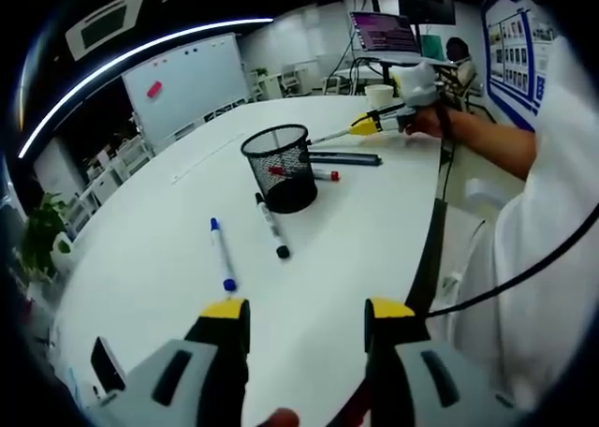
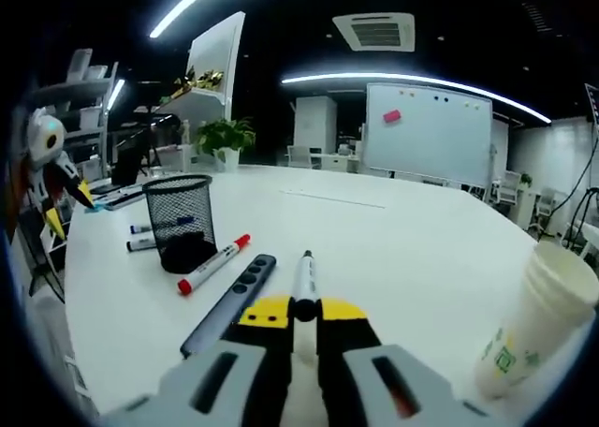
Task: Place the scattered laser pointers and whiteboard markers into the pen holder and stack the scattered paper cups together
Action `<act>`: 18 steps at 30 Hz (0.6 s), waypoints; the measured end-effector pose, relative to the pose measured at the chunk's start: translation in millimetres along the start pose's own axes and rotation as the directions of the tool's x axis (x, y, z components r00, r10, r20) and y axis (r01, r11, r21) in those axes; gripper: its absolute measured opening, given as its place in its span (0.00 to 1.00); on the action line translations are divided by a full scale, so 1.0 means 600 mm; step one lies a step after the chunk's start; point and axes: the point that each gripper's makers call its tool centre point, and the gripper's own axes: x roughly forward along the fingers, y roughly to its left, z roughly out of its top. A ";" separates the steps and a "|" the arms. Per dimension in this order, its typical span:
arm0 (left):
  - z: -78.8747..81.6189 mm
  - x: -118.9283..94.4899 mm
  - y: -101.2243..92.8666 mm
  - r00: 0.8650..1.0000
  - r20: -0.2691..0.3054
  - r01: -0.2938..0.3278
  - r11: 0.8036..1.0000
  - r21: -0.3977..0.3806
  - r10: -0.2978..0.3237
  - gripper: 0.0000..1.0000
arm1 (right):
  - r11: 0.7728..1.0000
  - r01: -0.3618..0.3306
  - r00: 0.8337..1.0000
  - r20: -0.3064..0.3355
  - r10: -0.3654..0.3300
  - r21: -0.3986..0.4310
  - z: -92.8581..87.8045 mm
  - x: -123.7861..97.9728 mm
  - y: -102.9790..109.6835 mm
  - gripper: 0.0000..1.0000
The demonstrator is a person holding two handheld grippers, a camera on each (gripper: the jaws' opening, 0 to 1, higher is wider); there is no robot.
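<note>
The black mesh pen holder (image 1: 281,169) (image 2: 182,219) stands upright on the white table (image 1: 159,249). My right gripper (image 2: 295,310) (image 1: 374,123) is shut on a white marker with a black end (image 2: 304,275) (image 1: 325,139), held low over the table beyond the holder. Beside it lie a red-capped marker (image 2: 213,263) (image 1: 309,173) and a dark laser pointer (image 2: 229,301) (image 1: 344,158). My left gripper (image 1: 307,313) (image 2: 51,179) is open above the table's near part. A blue-capped marker (image 1: 222,254) and a black marker (image 1: 272,226) lie ahead of it.
A paper cup stack (image 2: 538,329) stands just right of my right gripper; a cup (image 1: 379,95) is seen behind that gripper. A person's arm and white sleeve (image 1: 552,193) run along the table's right edge. A whiteboard (image 2: 426,132) stands far off.
</note>
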 end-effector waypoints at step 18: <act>0.006 0.007 -0.005 1.000 0.010 0.010 1.000 -0.001 -0.010 0.50 | 1.000 0.023 0.999 0.044 -0.024 0.009 0.021 -0.003 -0.002 0.09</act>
